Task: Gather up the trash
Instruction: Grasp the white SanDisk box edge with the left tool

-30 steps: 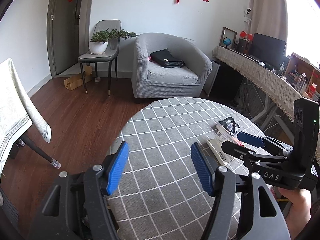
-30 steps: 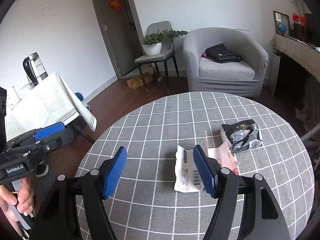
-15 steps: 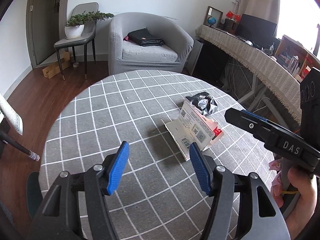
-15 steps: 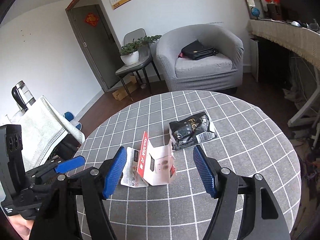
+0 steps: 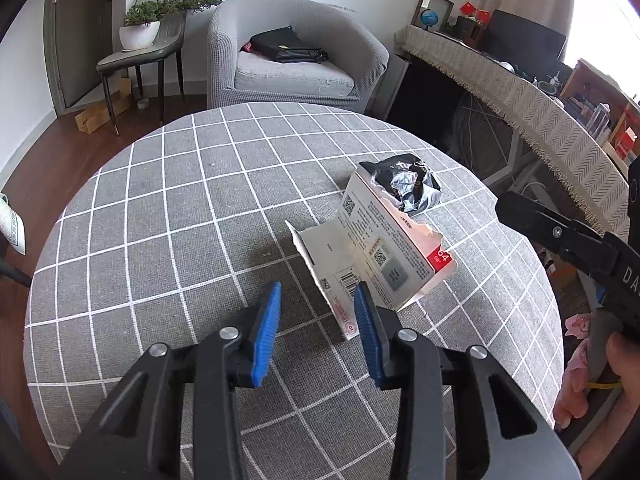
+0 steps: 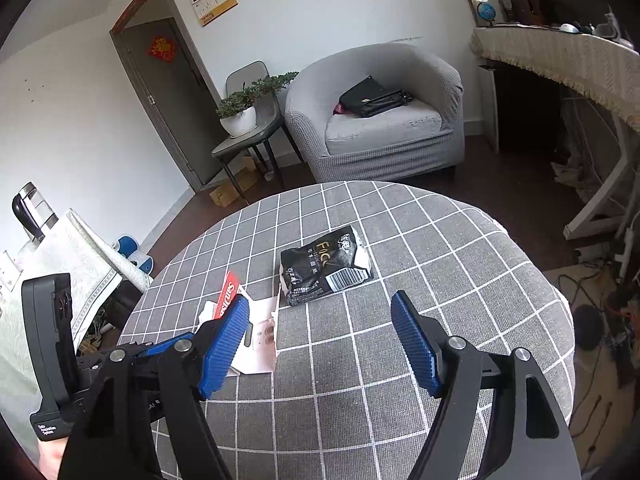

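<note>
left gripper (image 5: 316, 312) narrowing, empty | right gripper (image 6: 320, 344) widening, empty | risk: torn white cardboard package (image 5: 376, 248) slips from off-centre pinch

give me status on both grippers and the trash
Left gripper open, jaws just closing, nearing torn carton. Right gripper open, widening, empty. Black wrapper untouched. Nothing blocking.
</note>
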Tool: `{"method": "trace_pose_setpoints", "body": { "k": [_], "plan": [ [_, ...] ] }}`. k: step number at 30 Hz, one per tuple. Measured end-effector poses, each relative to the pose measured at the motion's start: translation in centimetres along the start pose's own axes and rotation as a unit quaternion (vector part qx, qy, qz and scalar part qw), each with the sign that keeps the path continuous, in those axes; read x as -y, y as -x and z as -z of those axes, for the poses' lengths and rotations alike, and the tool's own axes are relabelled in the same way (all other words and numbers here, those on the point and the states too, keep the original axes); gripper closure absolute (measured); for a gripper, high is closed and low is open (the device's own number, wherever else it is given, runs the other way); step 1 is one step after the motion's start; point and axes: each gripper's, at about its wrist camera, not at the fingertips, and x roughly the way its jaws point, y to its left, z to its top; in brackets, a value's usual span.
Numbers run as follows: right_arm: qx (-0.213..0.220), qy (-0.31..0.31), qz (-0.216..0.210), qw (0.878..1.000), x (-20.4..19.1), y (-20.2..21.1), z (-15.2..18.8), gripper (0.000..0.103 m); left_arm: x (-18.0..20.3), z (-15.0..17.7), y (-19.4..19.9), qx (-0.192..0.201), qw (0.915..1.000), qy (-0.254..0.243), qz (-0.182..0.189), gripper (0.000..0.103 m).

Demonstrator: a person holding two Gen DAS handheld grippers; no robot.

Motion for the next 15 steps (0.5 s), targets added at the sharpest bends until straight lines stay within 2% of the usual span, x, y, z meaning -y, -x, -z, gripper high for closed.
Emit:
{"method": "trace_pose_setpoints", "body": {
  "k": [5,6,9,15],
  "plan": [
    [-0.002,-0.015,-0.004,1.000,0.8,-0.6,-0.5,0.020,0.1,-0.5,-0.7,-0.003,0.9999,-0.008,-0.009,0.073],
    [-0.003,-0.015,-0.003,1.000,0.8,-0.7,-0.6,0.018,0.1,-0.7,-0.8,-0.004,0.9999,-0.011,-0.008,0.080],
    [-0.009,-0.021,-0.006,1.000,0.9,-1.3,-0.9,0.015,-0.1,-1.0,-1.1,-0.004,0.9999,-0.012,-0.008,0.091],
    [-0.021,-0.011,0.011,1.000,0.6,-2.7,-1.4,0.013,-0.6,-1.5,-1.3,-0.003,0.9998,-0.018,0.005,0.096]
  ]
}}
